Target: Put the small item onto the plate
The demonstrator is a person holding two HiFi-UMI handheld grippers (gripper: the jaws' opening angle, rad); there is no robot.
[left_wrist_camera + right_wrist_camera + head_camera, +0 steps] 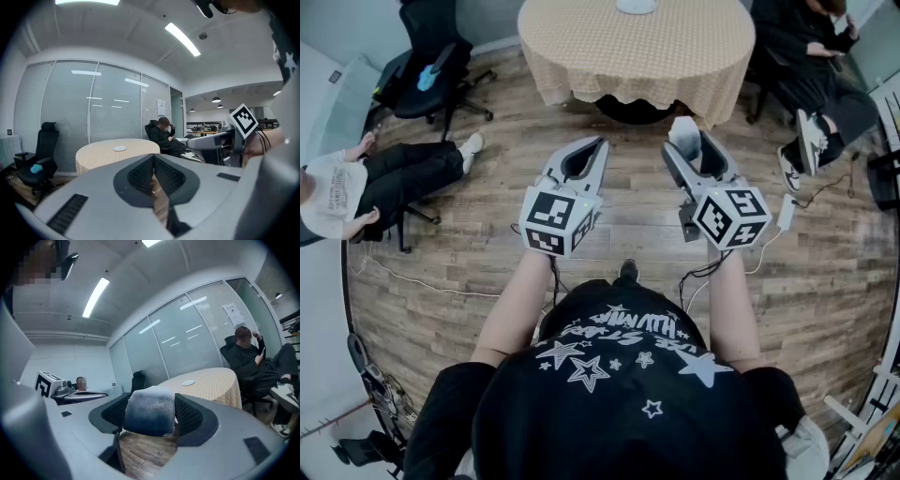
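Note:
A small pale, frosty blue-white block sits between the pads of my right gripper, which is shut on it. In the head view the same small item shows at the tip of the right gripper, held above the wood floor. My left gripper hangs beside it at about the same height, shut with nothing in it; its pads meet in the left gripper view. A small white plate lies on the round table ahead, seen also as a plate and a plate in the gripper views.
The table wears a beige checked cloth that hangs to its sides. A seated person is at the table's right, another person sits at the left. A black office chair stands far left. Cables trail over the floor.

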